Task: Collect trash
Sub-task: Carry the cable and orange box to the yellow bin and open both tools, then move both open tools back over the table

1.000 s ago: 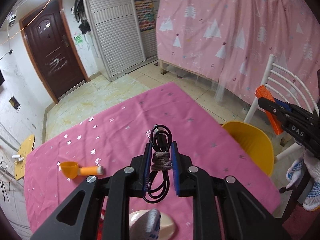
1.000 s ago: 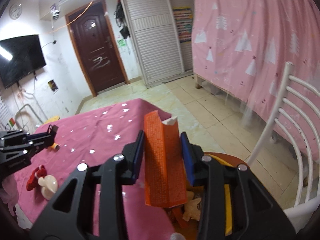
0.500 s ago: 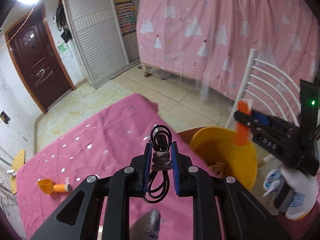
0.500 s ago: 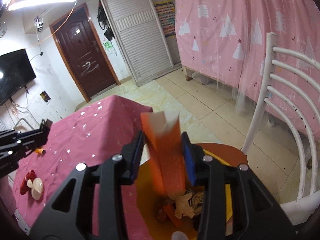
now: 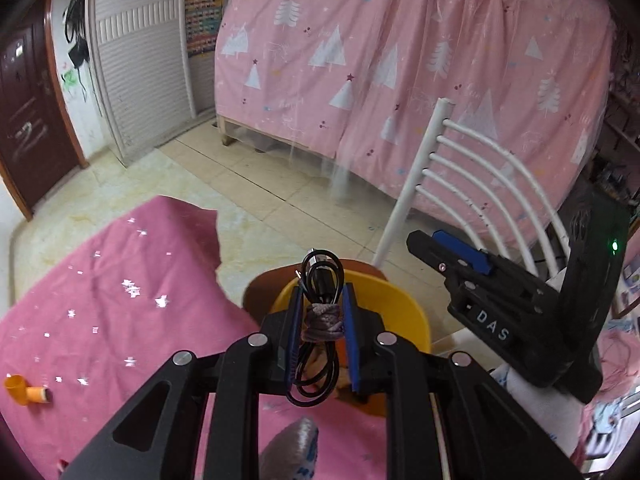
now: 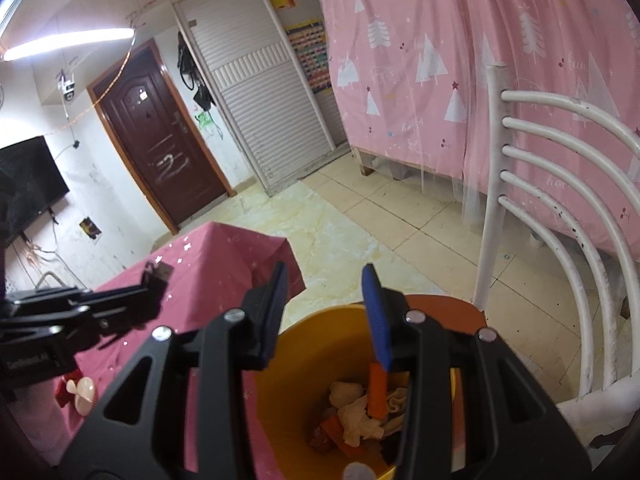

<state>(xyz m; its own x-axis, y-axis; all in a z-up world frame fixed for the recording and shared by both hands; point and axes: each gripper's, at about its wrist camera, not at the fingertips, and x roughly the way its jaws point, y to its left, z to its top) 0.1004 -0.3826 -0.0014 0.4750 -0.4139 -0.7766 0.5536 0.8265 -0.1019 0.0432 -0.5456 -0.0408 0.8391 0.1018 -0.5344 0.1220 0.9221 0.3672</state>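
My left gripper (image 5: 322,292) is shut on a coiled black cable (image 5: 320,320) tied with brown cord, held just over the near rim of the yellow bin (image 5: 404,312). In the right wrist view that gripper (image 6: 156,276) reaches in from the left, level with the bin's edge. My right gripper (image 6: 325,276) stands open above the bin (image 6: 304,332) with nothing between its fingers. An orange wrapper (image 6: 378,392) stands on end among crumpled paper inside the bin. In the left wrist view the right gripper (image 5: 424,240) hangs to the right of the bin.
The bin sits on a brown seat (image 6: 452,308) of a white chair (image 6: 520,184) beside the pink-clothed table (image 5: 100,300). An orange cup-like piece (image 5: 24,390) and a pale mushroom-shaped toy (image 6: 82,392) lie on the table. A pink curtain (image 5: 400,60) hangs behind.
The left gripper has swung right with the cable, from over the table to the bin's rim. The right gripper let go of the orange wrapper, which dropped into the bin.
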